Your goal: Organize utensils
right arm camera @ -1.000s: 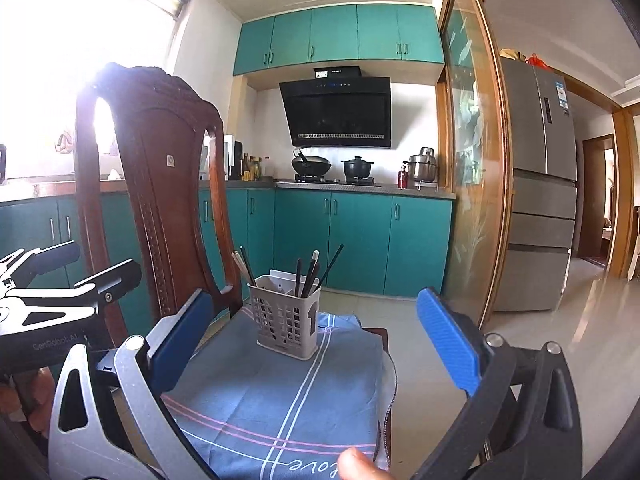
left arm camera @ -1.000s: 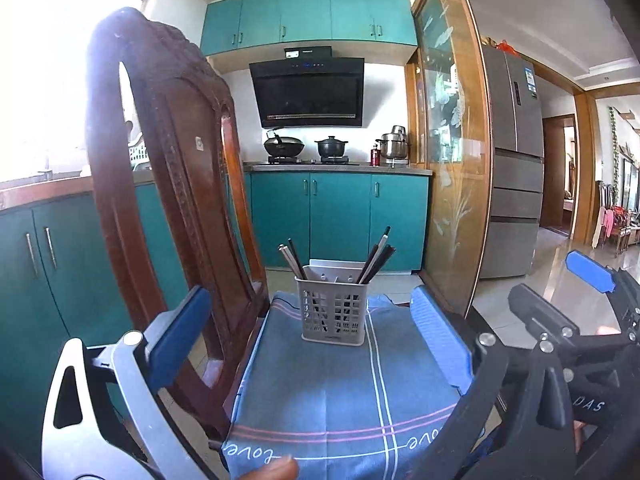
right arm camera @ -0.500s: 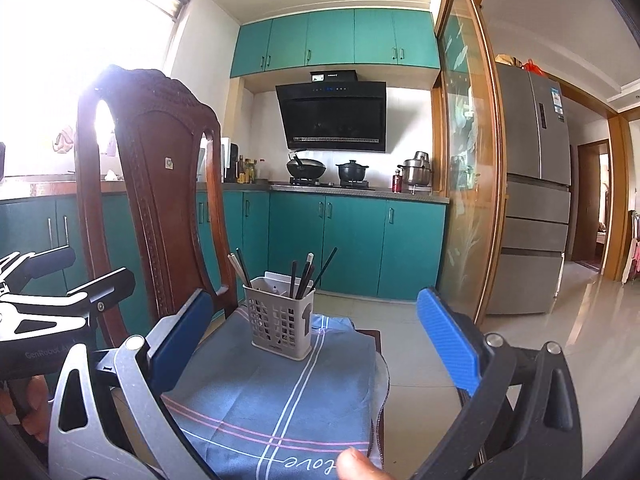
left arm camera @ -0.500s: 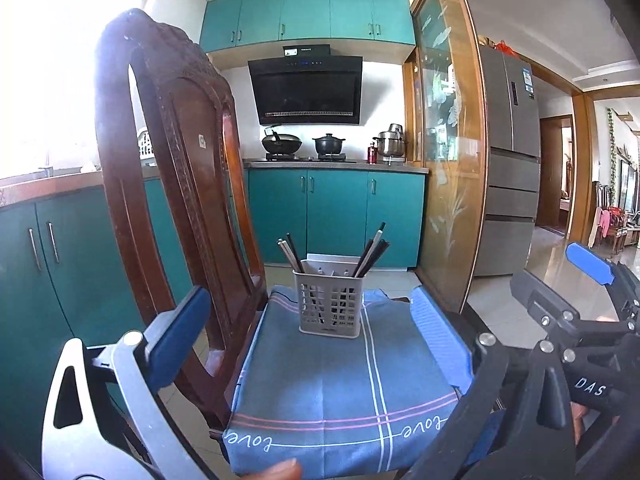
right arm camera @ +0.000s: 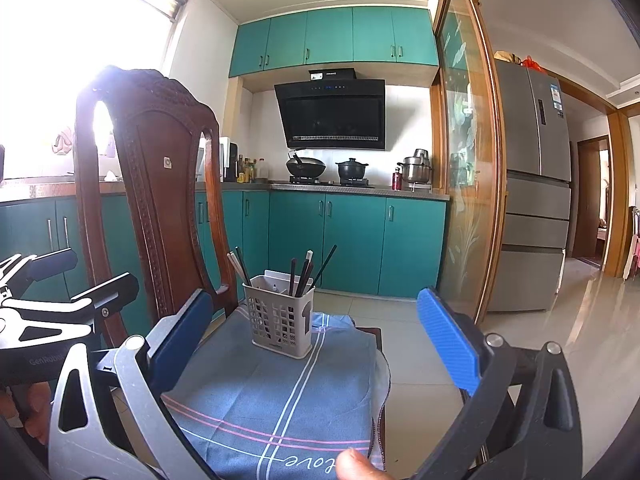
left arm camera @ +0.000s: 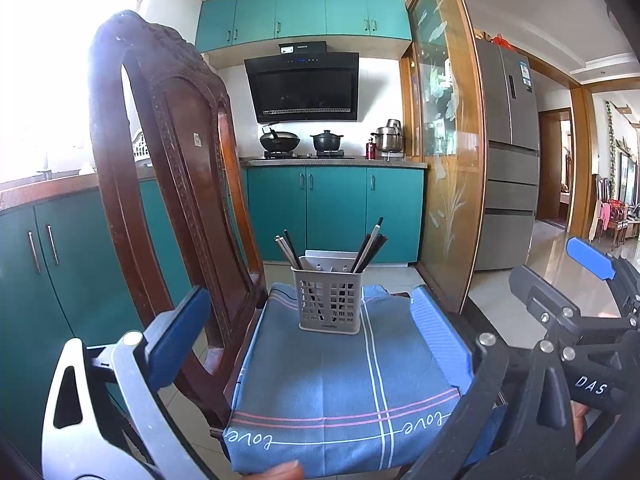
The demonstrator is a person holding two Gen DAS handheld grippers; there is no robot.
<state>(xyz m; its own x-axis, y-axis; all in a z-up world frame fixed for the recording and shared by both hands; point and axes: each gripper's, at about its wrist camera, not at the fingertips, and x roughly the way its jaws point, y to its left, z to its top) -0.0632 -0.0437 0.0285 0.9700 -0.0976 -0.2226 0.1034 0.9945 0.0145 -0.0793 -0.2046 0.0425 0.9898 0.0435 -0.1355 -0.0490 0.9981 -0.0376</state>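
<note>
A grey plastic utensil basket (left arm camera: 329, 300) stands upright on a blue cloth (left arm camera: 340, 380) spread over a chair seat. Several dark chopsticks (left arm camera: 368, 246) lean in it. It also shows in the right wrist view (right arm camera: 280, 322), with chopsticks (right arm camera: 304, 272) sticking up. My left gripper (left arm camera: 312, 332) is open and empty, held back from the basket over the near part of the cloth. My right gripper (right arm camera: 316, 332) is open and empty, also held back from the basket. Each gripper shows at the edge of the other's view.
The chair's tall carved wooden back (left arm camera: 168, 168) rises close on the left of the basket. Teal cabinets (left arm camera: 336, 208) and a stove with pots stand behind. A glass sliding door (left arm camera: 448, 160) and a fridge (left arm camera: 508, 160) are on the right, over tiled floor.
Both grippers have drawn back and up a little from the basket, so it looks smaller and farther. Both stay open and empty.
</note>
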